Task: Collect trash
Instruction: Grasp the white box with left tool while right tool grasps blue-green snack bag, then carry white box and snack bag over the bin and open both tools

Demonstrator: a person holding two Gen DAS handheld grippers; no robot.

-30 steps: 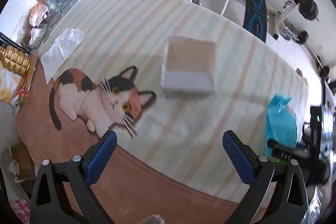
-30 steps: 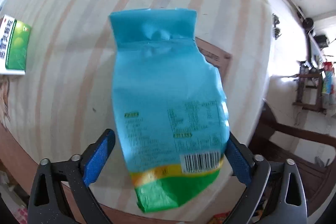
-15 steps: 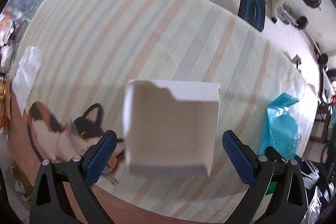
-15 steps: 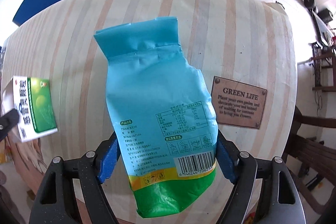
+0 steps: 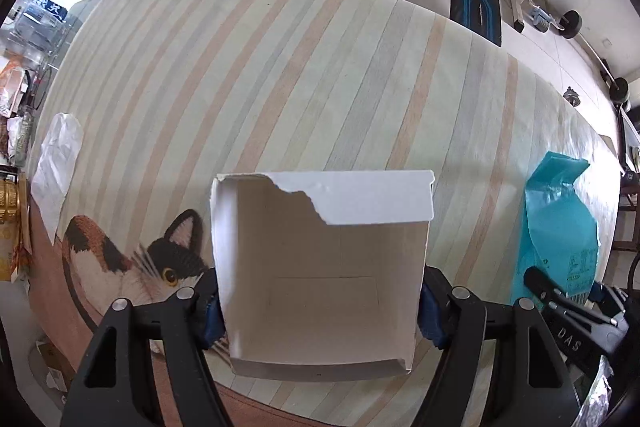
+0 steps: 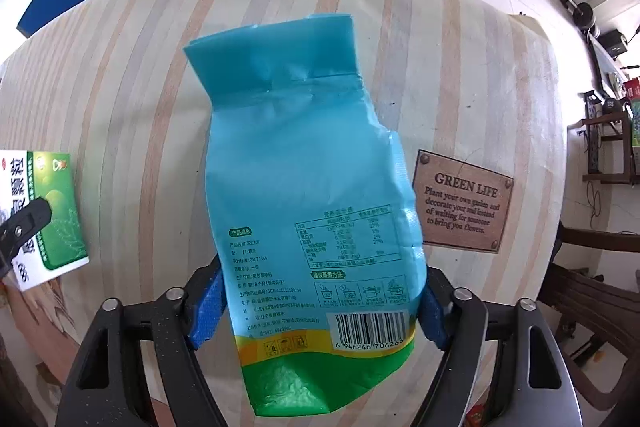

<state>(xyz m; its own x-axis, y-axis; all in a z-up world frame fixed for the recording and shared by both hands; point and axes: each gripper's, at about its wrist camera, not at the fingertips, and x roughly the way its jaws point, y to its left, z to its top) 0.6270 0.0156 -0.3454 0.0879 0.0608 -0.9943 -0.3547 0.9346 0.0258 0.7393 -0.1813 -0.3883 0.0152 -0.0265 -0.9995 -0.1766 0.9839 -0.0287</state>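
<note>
Striped cloth in pale beige, grey and peach is covering the worktop [image 5: 320, 75], with a calico cat printed near its left edge and gym equipment standing on the floor beyond. Pointing down at the cloth, the left hand-held gripper [image 5: 320, 307] has just been closing, and its 2 blue pads are now pressing both sides of a torn white cardboard box [image 5: 320, 267] lying open side up. Over to the right, the right hand-held gripper [image 6: 316, 307] has also just been closing, and it is pinching a blue and green snack bag [image 6: 308, 195] that is lying flat on the cloth. A brown "GREEN LIFE" sign [image 6: 464, 203] is sitting just beside the bag.
</note>
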